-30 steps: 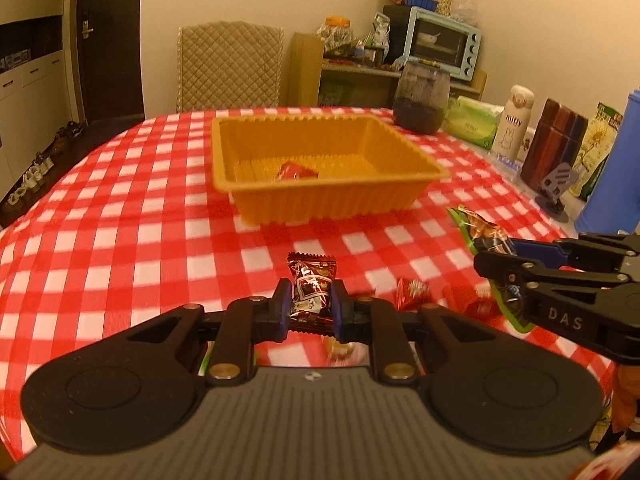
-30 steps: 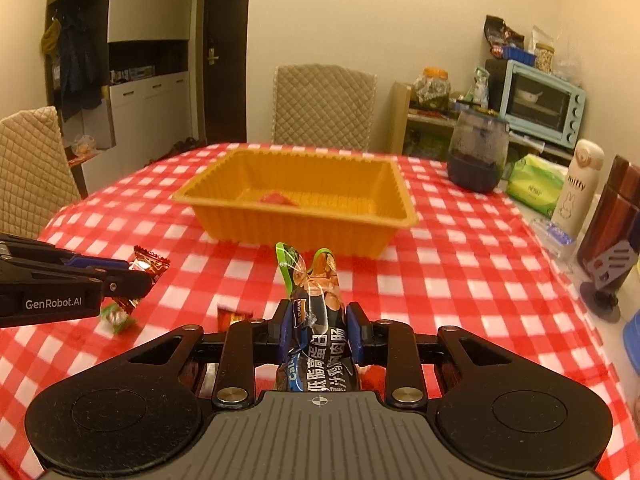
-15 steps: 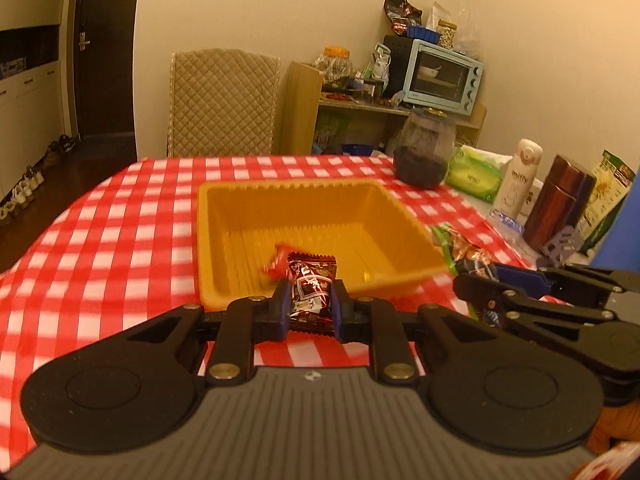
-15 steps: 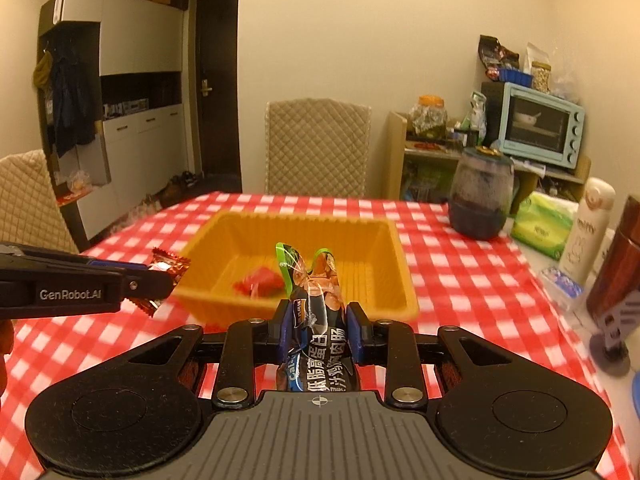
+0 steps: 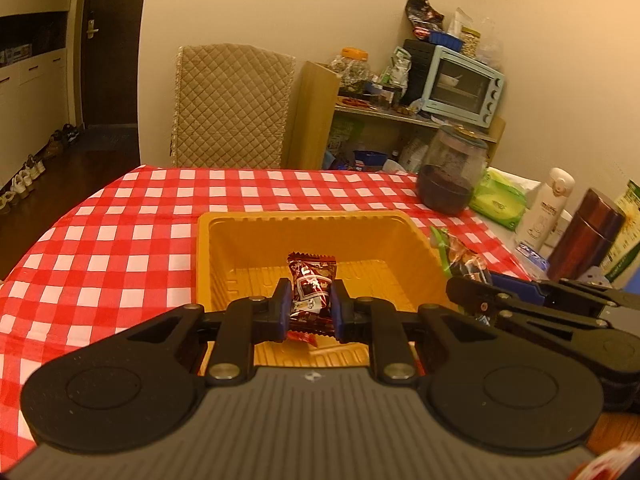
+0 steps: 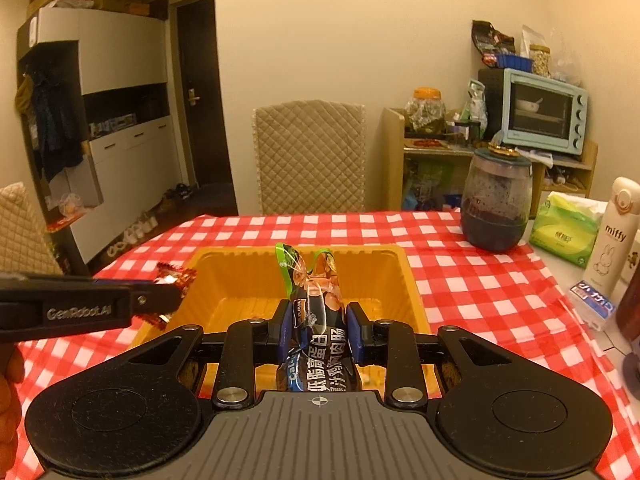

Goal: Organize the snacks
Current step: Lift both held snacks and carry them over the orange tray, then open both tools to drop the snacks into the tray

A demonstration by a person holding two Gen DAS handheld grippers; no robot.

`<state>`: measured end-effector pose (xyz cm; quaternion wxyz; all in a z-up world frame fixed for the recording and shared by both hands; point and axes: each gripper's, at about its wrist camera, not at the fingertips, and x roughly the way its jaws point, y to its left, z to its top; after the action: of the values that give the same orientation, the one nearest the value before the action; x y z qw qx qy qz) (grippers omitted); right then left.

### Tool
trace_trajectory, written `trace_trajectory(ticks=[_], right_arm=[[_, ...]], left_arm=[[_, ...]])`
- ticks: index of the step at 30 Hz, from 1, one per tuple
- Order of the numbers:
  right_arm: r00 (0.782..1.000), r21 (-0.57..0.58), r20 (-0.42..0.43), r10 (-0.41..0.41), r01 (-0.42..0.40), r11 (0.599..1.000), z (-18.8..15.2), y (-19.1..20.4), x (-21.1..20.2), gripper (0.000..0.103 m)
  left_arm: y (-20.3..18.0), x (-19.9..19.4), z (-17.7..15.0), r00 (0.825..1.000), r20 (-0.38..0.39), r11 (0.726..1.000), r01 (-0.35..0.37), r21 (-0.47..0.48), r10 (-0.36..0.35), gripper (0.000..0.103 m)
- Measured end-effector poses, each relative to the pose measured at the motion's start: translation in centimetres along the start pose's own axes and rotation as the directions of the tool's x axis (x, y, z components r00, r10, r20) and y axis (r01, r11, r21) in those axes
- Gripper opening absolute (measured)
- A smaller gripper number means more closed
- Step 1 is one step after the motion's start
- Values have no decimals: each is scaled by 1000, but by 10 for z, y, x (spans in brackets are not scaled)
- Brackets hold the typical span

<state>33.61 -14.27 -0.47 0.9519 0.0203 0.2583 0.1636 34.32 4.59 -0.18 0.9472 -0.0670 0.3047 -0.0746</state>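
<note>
Left wrist view: the left gripper [image 5: 310, 307] is clamped on a small dark-red wrapped candy [image 5: 311, 280], which stands upright between the blue pads with its crimped top edge sticking out ahead of the fingertips. Directly beyond and below the fingertips lies the orange tray [image 5: 416, 248], its long ribbed floor running away from the claw on the red-and-white checked tablecloth [image 5: 120, 240]. To the right of this claw the right gripper [image 5: 466, 286] reaches in from the side, its tips beside the tray's right rim, pinching a packet with a green-edged clear top [image 5: 456, 252]. Farther ahead and to the right stand a dark glass jar [image 5: 452, 176], a white bottle [image 5: 546, 208] and a brown flask [image 5: 584, 236]. A quilted chair [image 5: 232, 108] sits past the far table edge.

Right wrist view: the right gripper [image 6: 319, 330] is closed on a tall snack packet [image 6: 316, 320] with white lettering on dark film; its green-trimmed clear top rises ahead of the fingertips. The orange tray [image 6: 408, 280] lies just beyond and beneath the tips. To the left of this claw the left gripper [image 6: 168, 296] comes in level, shut on the shiny red candy [image 6: 176, 280], which hangs over the tray's left rim. Part of a hand [image 6: 10, 400] shows at the left edge. Ahead to the right are the jar [image 6: 496, 208], a green tissue pack [image 6: 564, 228] and the white bottle [image 6: 614, 232].
</note>
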Motion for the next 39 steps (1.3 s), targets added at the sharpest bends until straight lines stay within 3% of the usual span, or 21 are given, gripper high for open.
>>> trace_trajectory(ticks=[8,18,20,22,39], right_arm=[[999,74,-41,-2,5,997,10,-16,40,29],[997,89,-72,9,-2,996,9,-17,67,29],[997,89,-76,10,-3,996,8,-18,70,29],[997,90,-79,12,-5,996,8,-18,71,29],[998,147,-64,27,-17,989,8,-23,69,29]], left_arm=[[13,29,4,1000,-28,1000,-8,-30,7,18],[18,49,-2,998,-65,999,-12,-37,9,18],[19,51,-2,998,-63,999,-4,-46,1,19],[21,51,-1,998,-58,998,-1,-65,-2,33],[26,42,1,999,-37,997,-28,-73,26,35]])
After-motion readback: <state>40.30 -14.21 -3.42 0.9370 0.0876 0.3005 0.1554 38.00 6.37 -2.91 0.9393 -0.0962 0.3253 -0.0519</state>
